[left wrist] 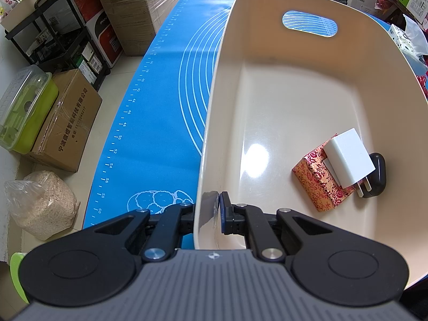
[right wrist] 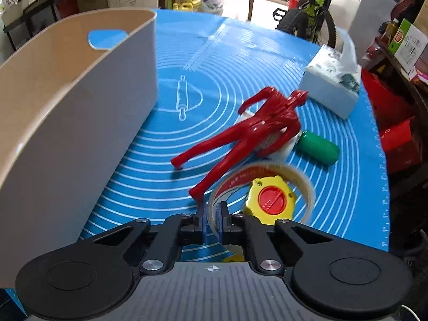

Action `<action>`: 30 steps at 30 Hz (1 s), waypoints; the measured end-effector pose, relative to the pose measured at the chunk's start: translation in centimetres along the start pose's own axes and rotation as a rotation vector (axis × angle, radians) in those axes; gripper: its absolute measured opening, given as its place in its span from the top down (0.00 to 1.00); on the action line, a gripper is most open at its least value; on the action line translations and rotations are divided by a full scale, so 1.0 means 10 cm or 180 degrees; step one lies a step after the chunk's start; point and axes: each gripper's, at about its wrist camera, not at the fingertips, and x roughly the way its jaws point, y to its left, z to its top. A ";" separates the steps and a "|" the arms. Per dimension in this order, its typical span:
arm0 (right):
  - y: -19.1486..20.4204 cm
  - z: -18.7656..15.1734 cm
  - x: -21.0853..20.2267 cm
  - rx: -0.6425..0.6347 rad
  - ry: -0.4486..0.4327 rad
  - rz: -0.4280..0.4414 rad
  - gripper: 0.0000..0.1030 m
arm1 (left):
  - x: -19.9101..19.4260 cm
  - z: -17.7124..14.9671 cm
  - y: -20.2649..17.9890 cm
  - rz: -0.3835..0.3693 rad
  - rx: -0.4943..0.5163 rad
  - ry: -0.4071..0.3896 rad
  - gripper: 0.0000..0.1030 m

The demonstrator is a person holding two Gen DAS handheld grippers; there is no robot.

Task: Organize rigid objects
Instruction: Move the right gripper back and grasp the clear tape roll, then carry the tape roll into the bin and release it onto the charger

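My left gripper point(left wrist: 207, 214) is shut on the near left wall of the beige bin point(left wrist: 214, 123). In the bin lie a red-and-gold patterned box point(left wrist: 318, 179), a white plug adapter point(left wrist: 350, 160) on top of it, and a black object point(left wrist: 378, 174) behind. My right gripper point(right wrist: 211, 219) is shut on the rim of a clear tape roll point(right wrist: 267, 176), held a little above the blue mat point(right wrist: 240, 67). A yellow-and-red tape measure point(right wrist: 271, 200) shows through the roll. A red plastic figure point(right wrist: 256, 131) and a green cylinder point(right wrist: 318, 147) lie on the mat. The bin point(right wrist: 80, 123) stands to the left.
A tissue pack point(right wrist: 331, 85) sits at the mat's far right. A white object point(right wrist: 283, 149) lies under the figure. Cardboard boxes point(left wrist: 69, 123), a green container point(left wrist: 24, 112) and a bag point(left wrist: 42, 203) stand on the floor left of the table.
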 end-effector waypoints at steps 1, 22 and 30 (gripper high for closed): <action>0.01 0.00 0.03 -0.0012 0.0018 -0.0010 0.80 | 0.00 0.00 0.00 0.0000 0.0001 0.0000 0.89; -0.16 0.05 -0.52 0.0543 -0.0471 -0.0026 0.84 | 0.01 0.00 0.01 0.0005 0.0006 0.0000 0.89; -0.06 0.14 -0.94 0.0657 -0.0952 0.0037 0.84 | 0.01 0.00 0.01 0.0010 0.0013 0.0003 0.89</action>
